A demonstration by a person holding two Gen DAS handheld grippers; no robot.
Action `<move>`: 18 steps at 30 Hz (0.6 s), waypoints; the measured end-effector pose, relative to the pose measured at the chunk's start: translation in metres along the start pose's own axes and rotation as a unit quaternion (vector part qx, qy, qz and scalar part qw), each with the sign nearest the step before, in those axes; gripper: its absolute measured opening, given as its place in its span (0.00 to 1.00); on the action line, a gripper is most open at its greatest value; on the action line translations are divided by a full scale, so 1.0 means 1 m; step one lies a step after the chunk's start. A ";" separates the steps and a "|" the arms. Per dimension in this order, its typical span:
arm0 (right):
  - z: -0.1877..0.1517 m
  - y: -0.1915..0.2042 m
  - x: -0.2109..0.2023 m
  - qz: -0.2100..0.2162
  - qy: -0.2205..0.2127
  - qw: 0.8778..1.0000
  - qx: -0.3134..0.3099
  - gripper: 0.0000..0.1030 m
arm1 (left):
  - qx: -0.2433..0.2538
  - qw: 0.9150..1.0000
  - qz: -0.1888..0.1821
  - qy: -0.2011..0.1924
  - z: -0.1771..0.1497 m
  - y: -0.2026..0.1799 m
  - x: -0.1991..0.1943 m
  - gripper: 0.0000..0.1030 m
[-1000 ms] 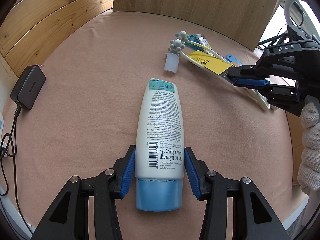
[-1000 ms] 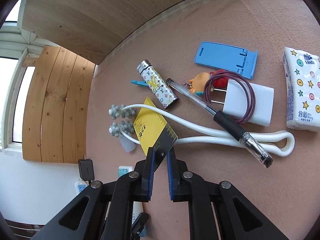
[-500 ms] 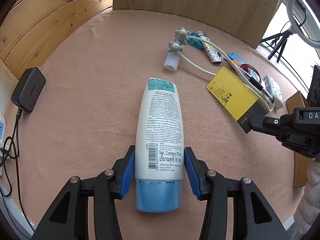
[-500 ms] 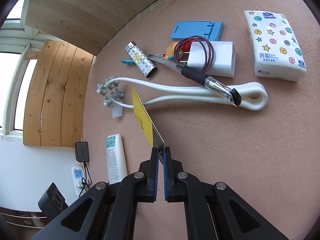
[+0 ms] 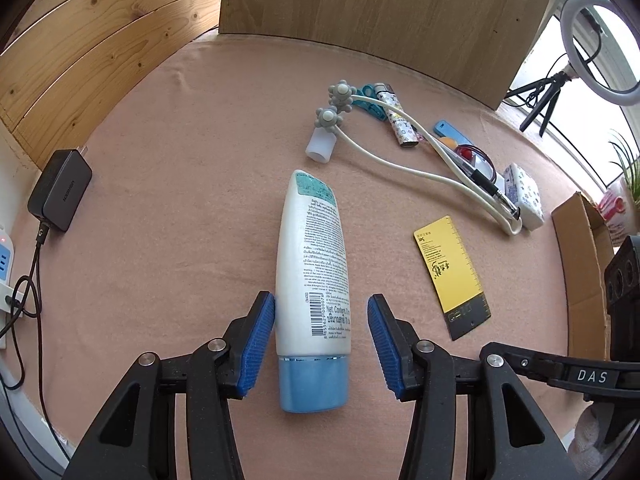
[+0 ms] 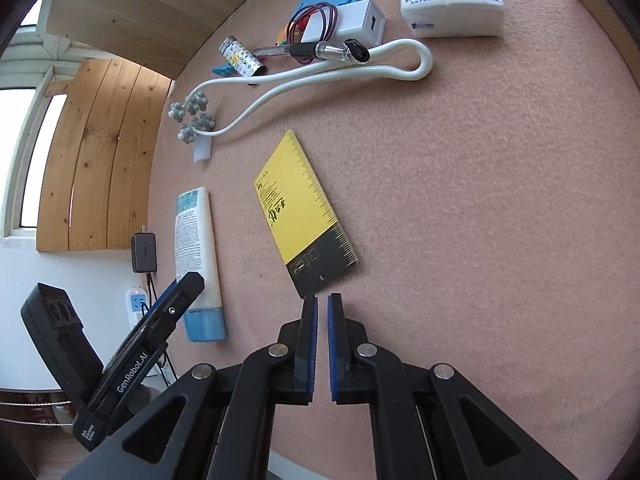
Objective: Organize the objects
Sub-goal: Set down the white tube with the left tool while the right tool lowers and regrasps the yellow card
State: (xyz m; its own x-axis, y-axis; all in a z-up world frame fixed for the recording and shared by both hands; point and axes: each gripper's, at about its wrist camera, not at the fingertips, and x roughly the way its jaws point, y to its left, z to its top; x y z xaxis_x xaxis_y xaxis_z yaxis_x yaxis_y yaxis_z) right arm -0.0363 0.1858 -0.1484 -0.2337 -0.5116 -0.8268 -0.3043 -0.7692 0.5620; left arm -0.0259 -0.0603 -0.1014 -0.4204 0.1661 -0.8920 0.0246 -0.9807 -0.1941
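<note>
Ruler lies flat on felt at 12 o'clock of right gripper, jaws parting with nothing between, while left gripper straddles lotion tube, apparently steadying it.

A soft pink felt cloth covers the table. Behind it stands a flat light-brown wooden board, and to the side is a wall of pale pine planks with dark knots. Bright daylight comes in through a white-framed window. A round white ring lamp on a small black tripod stands by another bright window. A brown cardboard box sits at the table's edge, maybe open.
</note>
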 end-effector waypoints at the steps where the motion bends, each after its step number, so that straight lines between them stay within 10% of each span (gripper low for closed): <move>1: -0.003 0.001 -0.002 -0.012 0.000 1.000 -0.014 0.08 | 0.000 1.000 -0.005 0.000 0.000 -0.003 -0.001 0.50; 5: 0.000 0.006 -0.022 -0.044 -0.037 0.997 -0.050 0.15 | 0.004 1.000 -0.008 -0.003 -0.001 -0.016 -0.002 0.51; 9: 0.017 0.012 -0.034 -0.055 -0.063 0.994 -0.074 0.47 | 0.013 0.999 0.005 -0.030 -0.003 -0.031 -0.014 0.51; 13: 0.036 0.019 -0.026 -0.069 -0.058 0.992 -0.092 0.47 | 0.012 0.998 0.015 -0.064 0.000 -0.039 -0.031 0.54; 18: 0.052 0.017 -0.011 -0.058 -0.032 0.994 -0.088 0.47 | 0.000 0.997 -0.070 -0.011 0.005 -0.047 -0.012 0.56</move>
State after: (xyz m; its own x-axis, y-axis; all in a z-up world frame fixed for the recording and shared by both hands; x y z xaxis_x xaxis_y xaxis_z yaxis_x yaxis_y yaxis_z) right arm -0.0871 0.1981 -0.1288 -0.2663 -0.3950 -0.8792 -0.1677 -0.8793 0.4458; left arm -0.0267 -0.0168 -0.0796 -0.4397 0.2987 -0.8471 -0.0353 -0.9481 -0.3160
